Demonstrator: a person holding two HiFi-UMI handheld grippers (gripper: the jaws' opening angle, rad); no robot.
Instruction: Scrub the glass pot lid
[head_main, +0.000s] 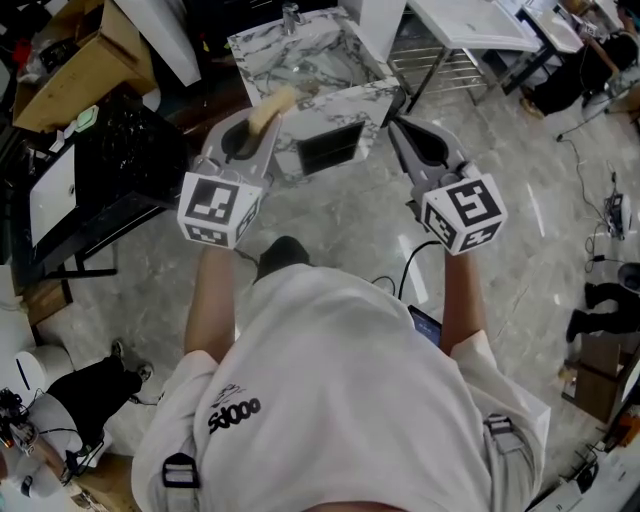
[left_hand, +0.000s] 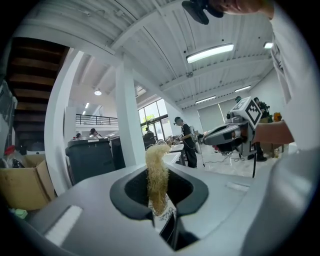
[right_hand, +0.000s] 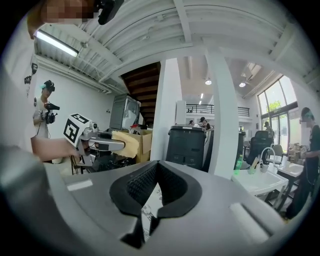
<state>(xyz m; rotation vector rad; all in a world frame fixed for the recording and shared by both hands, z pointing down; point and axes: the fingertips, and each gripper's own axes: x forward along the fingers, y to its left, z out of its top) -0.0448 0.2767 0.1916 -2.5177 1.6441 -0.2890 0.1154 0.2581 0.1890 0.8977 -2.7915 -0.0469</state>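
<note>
Nearest, white shirt (head_main: 330, 400), both forearms (head_main: 215, 300) raised. Left gripper (head_main: 258, 135) pinches a yellow scrubber (head_main: 272, 108); its long axis runs out past the jaw tips toward the marble sink unit (head_main: 310, 60). Right gripper (head_main: 398, 130) is pressed together, nothing between. The two hang apart over bare floor (head_main: 340, 220), short of the unit's near edge. To the left, black crate (head_main: 130, 150); to the right, wire rack (head_main: 440, 70). At the far rim, faucet (head_main: 290, 18). Glass pot lid not made out in any view.
</note>
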